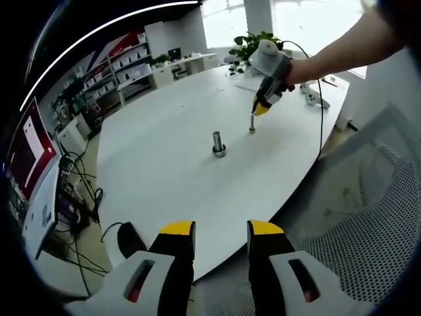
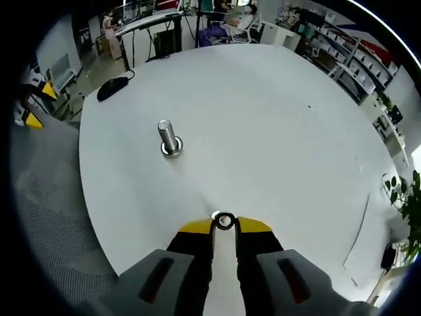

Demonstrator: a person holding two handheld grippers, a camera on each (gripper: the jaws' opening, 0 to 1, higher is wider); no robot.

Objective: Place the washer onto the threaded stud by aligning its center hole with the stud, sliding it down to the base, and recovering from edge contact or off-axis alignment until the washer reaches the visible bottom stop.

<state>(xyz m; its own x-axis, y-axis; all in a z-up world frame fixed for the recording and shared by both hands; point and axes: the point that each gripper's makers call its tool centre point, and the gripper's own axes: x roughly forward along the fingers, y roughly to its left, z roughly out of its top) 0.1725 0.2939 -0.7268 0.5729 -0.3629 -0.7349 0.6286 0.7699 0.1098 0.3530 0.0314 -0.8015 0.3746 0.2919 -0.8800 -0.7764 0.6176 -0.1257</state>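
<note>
In the right gripper view the right gripper (image 2: 224, 225) pinches the washer (image 2: 224, 220) by its edge at six o'clock, the threaded stud (image 2: 168, 137) standing well apart at ten o'clock on the white table (image 2: 276, 131), so any tilt on arrival could snag it on the threads, while the left gripper (image 1: 221, 230) hangs spread off the table's edge.

Counted: two upright studs (image 1: 218, 143) (image 1: 252, 123), one washer (image 2: 224, 220), one white table (image 1: 164, 171), two yellow-tipped claws (image 1: 220, 230) (image 2: 224, 227).
</note>
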